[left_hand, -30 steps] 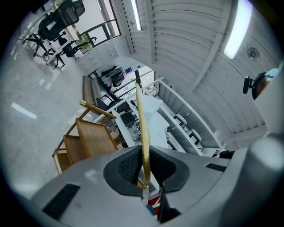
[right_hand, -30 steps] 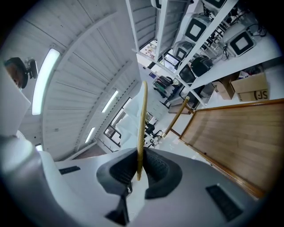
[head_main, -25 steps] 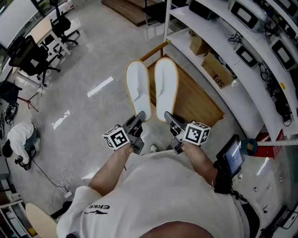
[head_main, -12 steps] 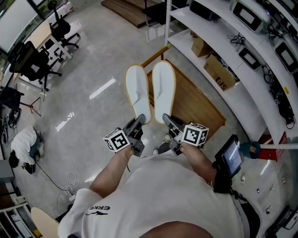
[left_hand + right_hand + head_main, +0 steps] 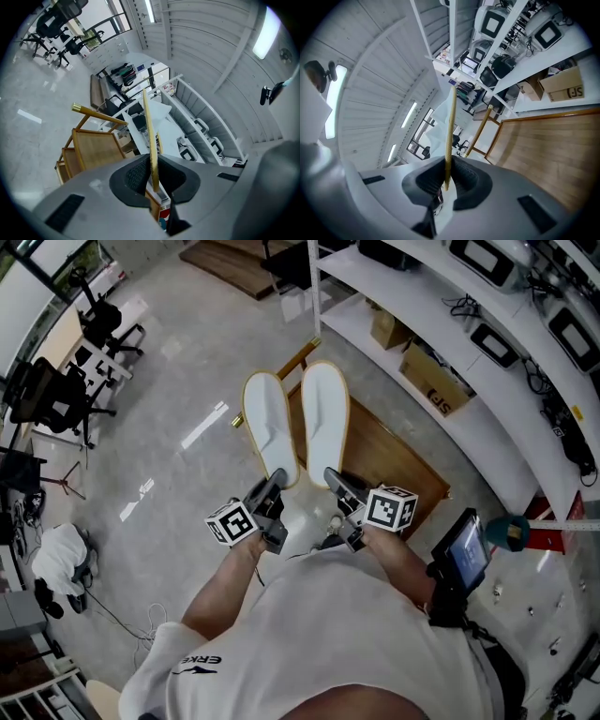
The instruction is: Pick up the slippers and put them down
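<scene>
Two white slippers with tan rims are held out side by side in the head view, soles flat and toes pointing away. My left gripper [image 5: 277, 476] is shut on the heel of the left slipper [image 5: 265, 426], and my right gripper [image 5: 331, 475] is shut on the heel of the right slipper [image 5: 324, 416]. In the left gripper view the left slipper [image 5: 150, 136] shows edge-on as a thin tan strip pinched between the dark pads of my left gripper [image 5: 154, 180]. The right slipper [image 5: 450, 131] looks the same in my right gripper [image 5: 446, 180].
A low wooden platform [image 5: 389, 460] with a rail lies on the floor under the right slipper. White shelving [image 5: 422, 329] with cardboard boxes [image 5: 427, 381] and monitors runs along the right. Office chairs [image 5: 56, 390] stand far left, and a person [image 5: 61, 554] crouches on the floor at left.
Both grippers and their slippers have drifted slightly left and up in the head view as the room slid past beneath. Both grips are unchanged.
</scene>
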The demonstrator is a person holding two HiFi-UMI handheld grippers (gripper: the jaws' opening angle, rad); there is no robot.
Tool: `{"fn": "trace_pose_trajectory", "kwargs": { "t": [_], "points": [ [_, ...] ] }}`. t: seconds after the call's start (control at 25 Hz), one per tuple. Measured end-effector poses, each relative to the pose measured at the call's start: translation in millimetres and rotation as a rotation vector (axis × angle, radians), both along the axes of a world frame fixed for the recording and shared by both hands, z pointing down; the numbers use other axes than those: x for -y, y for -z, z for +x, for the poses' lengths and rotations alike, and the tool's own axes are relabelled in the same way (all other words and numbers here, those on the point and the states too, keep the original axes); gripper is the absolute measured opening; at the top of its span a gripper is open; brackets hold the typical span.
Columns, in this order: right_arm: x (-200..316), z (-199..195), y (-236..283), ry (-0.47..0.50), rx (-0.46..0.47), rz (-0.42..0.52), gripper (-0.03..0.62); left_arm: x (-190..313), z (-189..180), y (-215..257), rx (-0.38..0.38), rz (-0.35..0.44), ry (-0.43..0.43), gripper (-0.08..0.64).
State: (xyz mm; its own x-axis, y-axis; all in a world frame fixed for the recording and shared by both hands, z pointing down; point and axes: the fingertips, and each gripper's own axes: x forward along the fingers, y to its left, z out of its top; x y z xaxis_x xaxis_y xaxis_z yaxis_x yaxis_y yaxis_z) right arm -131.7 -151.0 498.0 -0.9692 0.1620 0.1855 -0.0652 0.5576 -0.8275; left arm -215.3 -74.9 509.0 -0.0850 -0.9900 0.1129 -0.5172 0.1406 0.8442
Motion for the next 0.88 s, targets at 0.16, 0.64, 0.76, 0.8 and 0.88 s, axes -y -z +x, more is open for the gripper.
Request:
{"fn": "trace_pose_trajectory", "kwargs": {
  "t": [0.16,0.64,0.76,0.8,0.88],
  "points": [
    [22,-4,-3,-0.032,0.004,-0.014,0.032,27,-7,0,0.009,-0.011,-0.035,0.034],
    [48,-21,-6,-0.231,0.008,-0.015,0.032,71,-30,-3,0.004,0.006,-0.246,0.034],
    [43,-24,-8,-0.307,-0.001,-0.026,0.032,70,-38,-5,-0.009,0.005,-0.311,0.034],
    [41,-24,-8,-0.328,-0.005,-0.027,0.032,70,-39,-4,-0.011,0.008,-0.333,0.034],
    [39,-25,-9,-0.37,-0.011,-0.025,0.032,71,-42,-5,-0.015,0.012,-0.373,0.034]
  ]
}}
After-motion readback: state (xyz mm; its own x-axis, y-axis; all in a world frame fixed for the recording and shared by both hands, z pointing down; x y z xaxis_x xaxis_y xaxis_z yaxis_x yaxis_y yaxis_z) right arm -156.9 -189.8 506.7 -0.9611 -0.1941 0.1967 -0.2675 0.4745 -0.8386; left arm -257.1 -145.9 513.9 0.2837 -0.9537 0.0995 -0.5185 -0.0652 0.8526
